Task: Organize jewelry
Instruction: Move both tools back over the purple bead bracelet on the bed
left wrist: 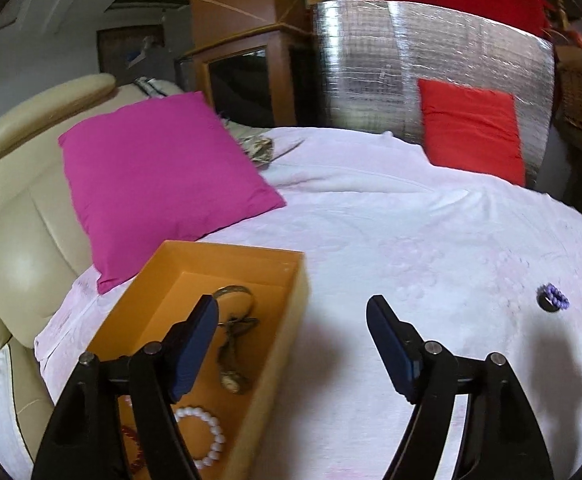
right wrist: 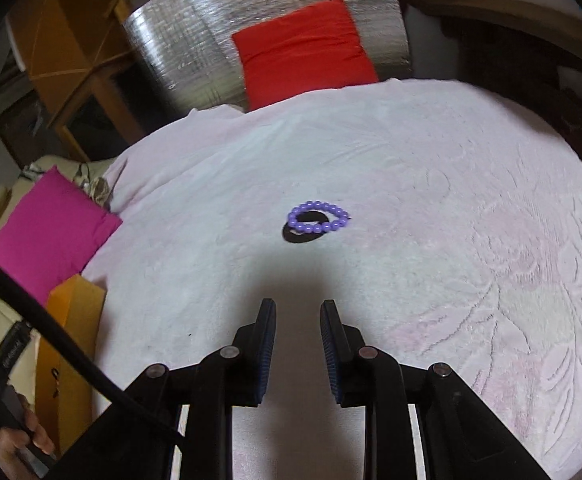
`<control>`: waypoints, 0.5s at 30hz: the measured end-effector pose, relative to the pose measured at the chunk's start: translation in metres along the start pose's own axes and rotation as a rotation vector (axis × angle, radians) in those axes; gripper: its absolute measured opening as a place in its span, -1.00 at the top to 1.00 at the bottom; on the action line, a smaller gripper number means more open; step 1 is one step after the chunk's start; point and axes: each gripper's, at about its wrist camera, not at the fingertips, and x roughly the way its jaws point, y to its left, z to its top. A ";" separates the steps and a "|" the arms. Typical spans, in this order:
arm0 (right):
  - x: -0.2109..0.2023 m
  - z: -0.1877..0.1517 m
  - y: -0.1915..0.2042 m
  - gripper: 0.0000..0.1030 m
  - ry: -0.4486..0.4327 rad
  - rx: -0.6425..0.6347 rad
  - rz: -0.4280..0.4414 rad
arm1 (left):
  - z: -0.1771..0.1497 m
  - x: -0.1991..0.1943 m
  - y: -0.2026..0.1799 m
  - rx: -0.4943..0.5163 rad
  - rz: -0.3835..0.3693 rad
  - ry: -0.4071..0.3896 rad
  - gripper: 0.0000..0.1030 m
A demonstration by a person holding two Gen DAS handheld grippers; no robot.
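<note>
An open orange box (left wrist: 227, 256) sits at the near left of a bed covered in a pale pink blanket (left wrist: 411, 240). Inside lie a white bead bracelet (left wrist: 211, 436), a wristwatch (left wrist: 233, 376) and a red bracelet (left wrist: 133, 446). A purple bead bracelet (right wrist: 318, 217) rests mid-blanket on a black ring (right wrist: 303, 236). The left gripper (left wrist: 293, 312) is wide apart and empty; the right gripper (right wrist: 298, 312) is slightly parted, empty.
</note>
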 end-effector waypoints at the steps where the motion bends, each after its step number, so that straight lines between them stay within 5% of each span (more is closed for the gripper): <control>1: 0.001 0.001 -0.002 0.51 0.002 0.010 0.004 | -0.001 0.000 -0.006 0.016 -0.006 -0.001 -0.52; 10: 0.004 0.003 -0.005 0.51 0.000 -0.029 -0.023 | -0.009 0.008 -0.066 0.126 -0.119 0.063 -0.57; 15: -0.027 0.004 0.000 0.47 -0.201 -0.127 -0.112 | -0.009 0.000 -0.094 0.165 -0.173 0.033 -0.58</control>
